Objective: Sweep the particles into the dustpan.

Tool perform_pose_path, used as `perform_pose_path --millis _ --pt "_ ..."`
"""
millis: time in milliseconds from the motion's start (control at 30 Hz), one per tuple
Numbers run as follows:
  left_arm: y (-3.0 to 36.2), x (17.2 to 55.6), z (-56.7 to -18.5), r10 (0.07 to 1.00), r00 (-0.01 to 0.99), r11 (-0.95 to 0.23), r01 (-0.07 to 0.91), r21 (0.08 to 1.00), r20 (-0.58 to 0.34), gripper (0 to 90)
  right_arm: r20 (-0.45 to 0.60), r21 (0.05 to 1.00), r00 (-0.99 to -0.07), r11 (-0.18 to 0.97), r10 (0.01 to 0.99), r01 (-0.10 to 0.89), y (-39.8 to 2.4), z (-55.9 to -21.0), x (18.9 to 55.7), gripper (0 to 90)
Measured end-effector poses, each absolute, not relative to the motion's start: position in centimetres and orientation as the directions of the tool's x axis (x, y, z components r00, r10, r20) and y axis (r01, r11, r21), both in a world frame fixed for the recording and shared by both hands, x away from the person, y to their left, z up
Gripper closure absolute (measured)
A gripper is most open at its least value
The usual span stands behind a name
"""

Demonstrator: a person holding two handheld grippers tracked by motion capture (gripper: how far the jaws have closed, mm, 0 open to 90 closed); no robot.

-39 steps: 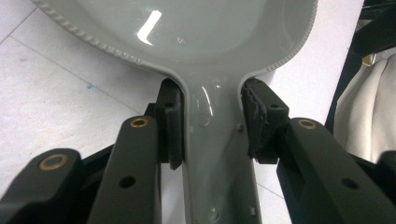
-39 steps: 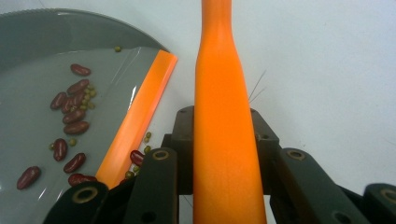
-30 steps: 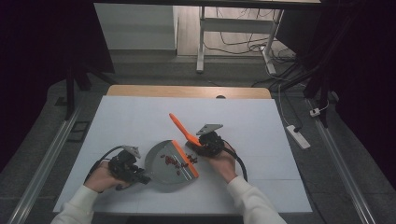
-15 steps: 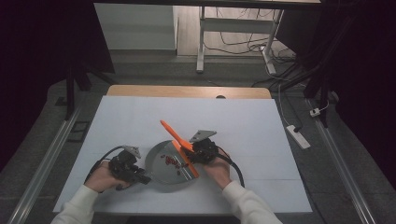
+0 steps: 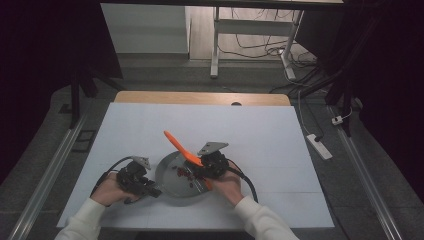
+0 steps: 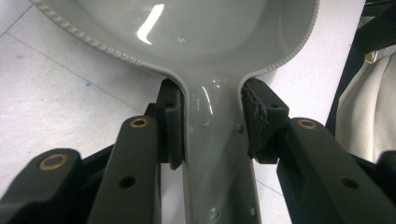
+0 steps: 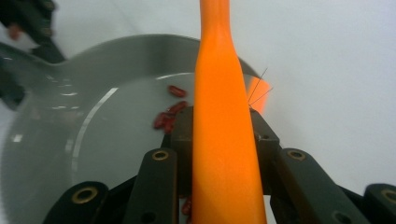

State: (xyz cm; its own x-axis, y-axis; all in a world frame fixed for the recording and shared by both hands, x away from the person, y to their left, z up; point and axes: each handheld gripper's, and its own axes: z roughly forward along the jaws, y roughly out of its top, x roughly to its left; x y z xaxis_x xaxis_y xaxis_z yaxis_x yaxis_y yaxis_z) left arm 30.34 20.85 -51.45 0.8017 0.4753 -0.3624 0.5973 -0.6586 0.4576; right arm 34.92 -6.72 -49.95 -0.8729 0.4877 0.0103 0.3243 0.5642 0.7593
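Observation:
A grey pan (image 5: 172, 181) lies on the white table near the front edge, with a few red beans (image 5: 183, 172) in it. At its left side my left gripper (image 5: 144, 187) is shut on the pan's handle (image 6: 217, 144), whose sides the two pads press; the pan's bowl (image 6: 196, 32) lies just beyond. My right gripper (image 5: 201, 169) hangs over the pan's right half, shut on an orange spatula (image 5: 181, 148) whose long end slants up and to the left. In the right gripper view the spatula (image 7: 222, 107) runs between the jaws above the pan (image 7: 88, 140) and the beans (image 7: 169, 117).
The white table top (image 5: 260, 135) stretches wide behind and to the right of the pan. A wooden strip (image 5: 200, 98) borders its far edge. On the floor at the right lies a white power strip (image 5: 320, 146) with cables.
My right gripper has carried the orange spatula to the left and a little nearer, farther over the pan. The left gripper and the pan have stayed put.

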Motion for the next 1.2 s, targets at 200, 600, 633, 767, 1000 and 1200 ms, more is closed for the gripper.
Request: perform_pose_path --millis 200,600,633,767,1000,1200 --pt "20.8 30.3 -51.5 0.476 0.803 -0.658 0.596 0.460 -0.359 61.6 0.019 0.782 -0.877 0.539 0.481 0.313 -7.0 -49.3 34.9 70.0" --pt "20.8 30.0 -51.5 0.480 0.805 -0.658 0.593 0.465 -0.348 61.6 0.023 0.816 -0.817 0.461 0.576 0.348 -10.4 -47.7 36.3 70.0" --pt "20.8 30.0 -51.5 0.481 0.805 -0.657 0.593 0.465 -0.348 61.6 0.015 0.815 -0.814 0.465 0.581 0.347 -10.6 -47.6 36.3 70.0" --pt "20.8 30.0 -51.6 0.482 0.804 -0.656 0.595 0.465 -0.349 61.6 -0.014 0.810 -0.798 0.475 0.603 0.344 -11.3 -47.6 36.3 70.0" --pt "20.8 29.9 -51.5 0.482 0.804 -0.654 0.595 0.467 -0.349 61.6 -0.027 0.799 -0.782 0.484 0.623 0.358 -12.3 -47.9 36.2 70.0" --pt "20.9 29.7 -51.3 0.481 0.806 -0.657 0.591 0.468 -0.344 61.7 -0.056 0.775 -0.776 0.517 0.629 0.363 -12.4 -48.5 35.8 70.0"
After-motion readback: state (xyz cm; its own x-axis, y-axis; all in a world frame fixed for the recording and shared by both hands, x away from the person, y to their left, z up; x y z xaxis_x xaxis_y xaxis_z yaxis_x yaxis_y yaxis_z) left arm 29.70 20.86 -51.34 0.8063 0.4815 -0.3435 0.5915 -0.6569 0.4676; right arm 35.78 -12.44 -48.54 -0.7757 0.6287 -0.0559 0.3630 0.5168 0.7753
